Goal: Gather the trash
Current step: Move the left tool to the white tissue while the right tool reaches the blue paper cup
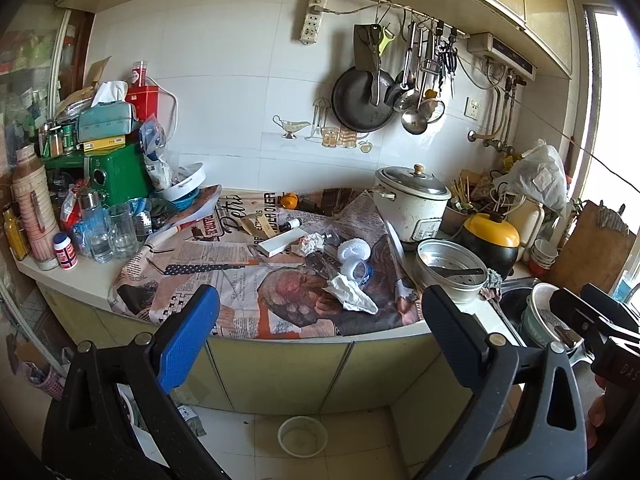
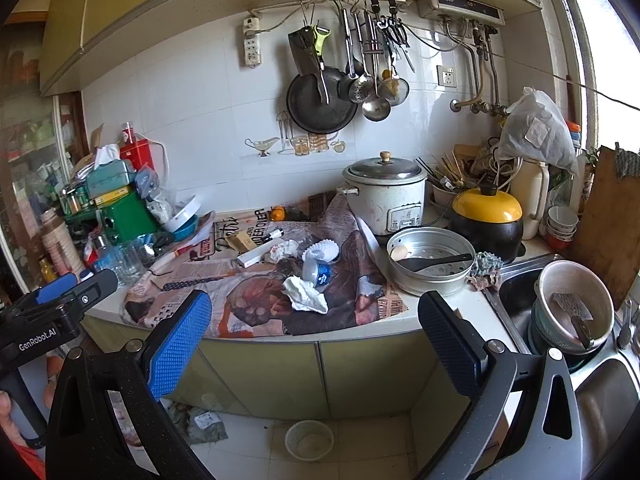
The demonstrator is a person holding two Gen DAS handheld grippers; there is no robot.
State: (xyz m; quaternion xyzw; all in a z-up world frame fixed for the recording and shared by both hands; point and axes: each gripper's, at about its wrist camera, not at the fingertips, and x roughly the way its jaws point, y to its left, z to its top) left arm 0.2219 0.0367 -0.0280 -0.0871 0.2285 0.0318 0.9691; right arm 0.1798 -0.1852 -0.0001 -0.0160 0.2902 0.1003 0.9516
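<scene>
Cluttered kitchen surface point(image 2: 452, 312) ahead of you; nothing looks collected yet; crumpled white tissue point(image 2: 305, 295), paper ball point(image 2: 282, 249) and paper cupcake liners point(image 2: 321, 249) lie mid-surface; your left hand-held gripper point(image 1: 318, 336) and right hand-held gripper point(image 2: 314, 334) both gape, empty.

crumpled tissue point(image 1: 351, 295): thin white paper, creased, matt
printed sheet point(image 1: 240, 280): paper with newspaper print, wrinkled, matt
steamer tray point(image 2: 430, 266): dull grey metal with holes
pot lid point(image 2: 487, 205): glossy yellow, smooth
wall tiles point(image 1: 224, 92): white, smooth, with light shine
cutting board point(image 2: 608, 240): brown wood, rough
left gripper point(image 1: 320, 320): matt black plastic; blue textured pad
</scene>
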